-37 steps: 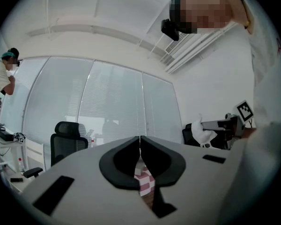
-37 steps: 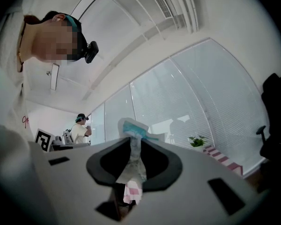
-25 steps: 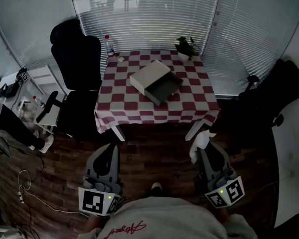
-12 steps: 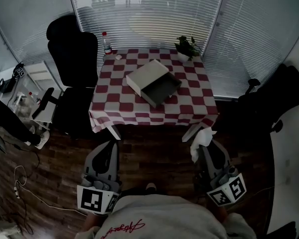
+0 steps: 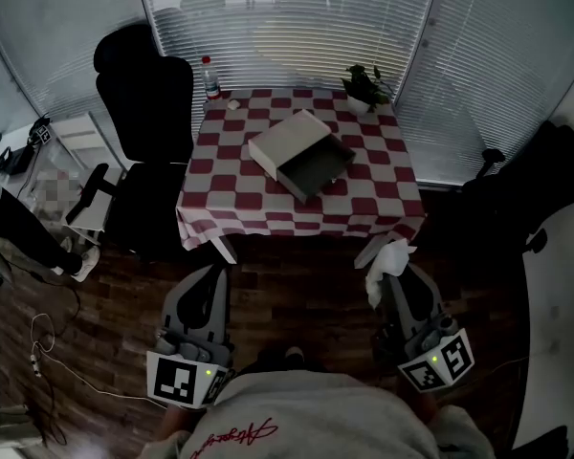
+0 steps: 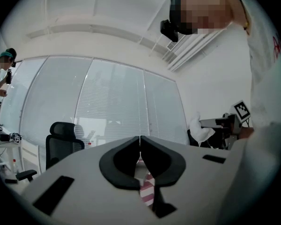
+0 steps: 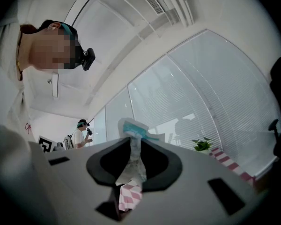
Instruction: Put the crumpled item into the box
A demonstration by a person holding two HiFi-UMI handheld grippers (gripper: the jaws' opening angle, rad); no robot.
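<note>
White crumpled item [image 7: 131, 163], teal-edged only in the right gripper view, sits clamped in right gripper [image 7: 134, 143]; left gripper [image 6: 140, 139] closed, empty.

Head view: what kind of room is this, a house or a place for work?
Most likely an office or workroom. A black office chair stands beside the checkered table, and slatted blinds cover tall glass walls all around. Another dark chair stands on the right.
</note>
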